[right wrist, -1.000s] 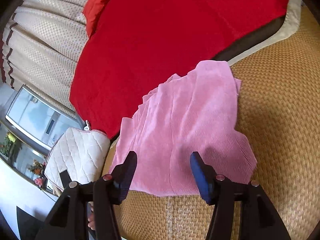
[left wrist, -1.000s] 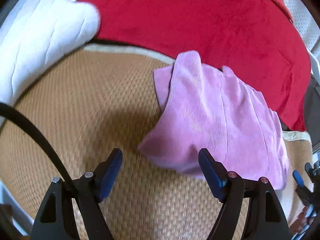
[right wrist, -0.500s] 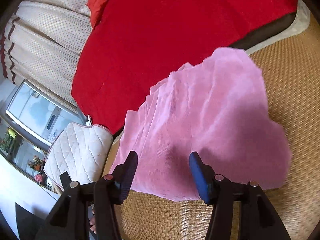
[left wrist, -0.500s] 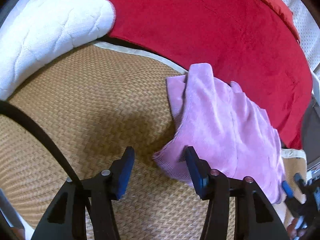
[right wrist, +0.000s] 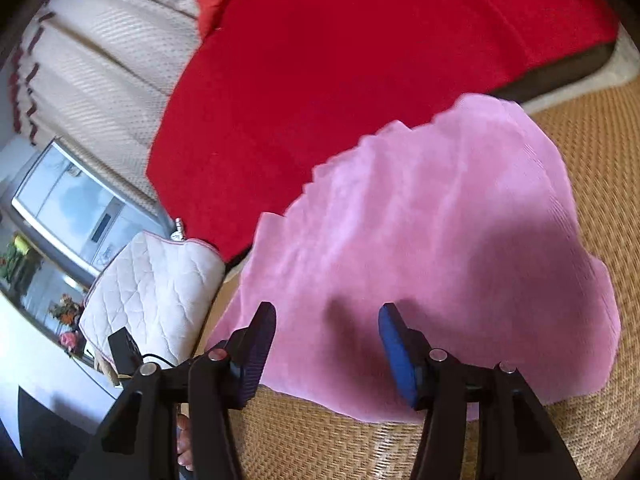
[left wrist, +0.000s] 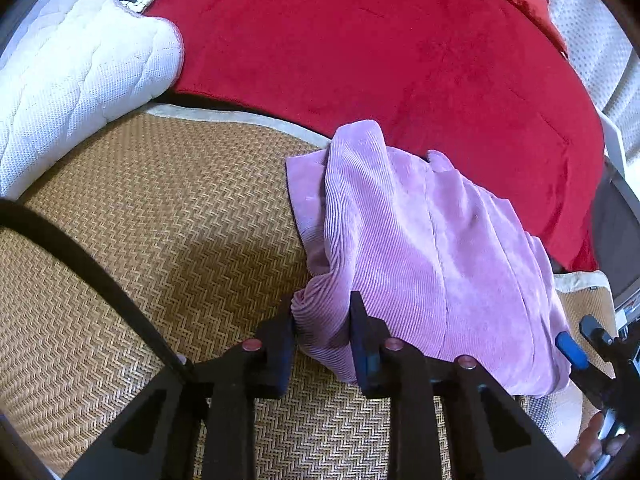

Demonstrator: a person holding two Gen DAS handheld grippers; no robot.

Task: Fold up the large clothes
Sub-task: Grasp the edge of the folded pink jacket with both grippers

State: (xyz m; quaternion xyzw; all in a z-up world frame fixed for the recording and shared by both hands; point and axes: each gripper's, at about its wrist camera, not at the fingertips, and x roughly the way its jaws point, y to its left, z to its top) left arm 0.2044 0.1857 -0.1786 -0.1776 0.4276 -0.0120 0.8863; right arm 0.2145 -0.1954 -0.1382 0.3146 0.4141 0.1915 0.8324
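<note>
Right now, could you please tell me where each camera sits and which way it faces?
Left wrist: on the left gripper, looking down over its jaws, which have just been closing on a corner of the pink garment.
Right wrist: on the right gripper, jaws open above the garment.
Shared: garment, woven mat, red blanket, white quilted cushion.

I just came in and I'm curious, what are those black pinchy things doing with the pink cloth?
A person is folding a pink ribbed corduroy garment on a woven straw mat, with a two-finger gripper in each hand. The left gripper has just been closing and now pinches a bunched corner of the garment. The right gripper is open above the garment's near edge, not gripping it. A red plush blanket and a white quilted cushion lie behind.
</note>
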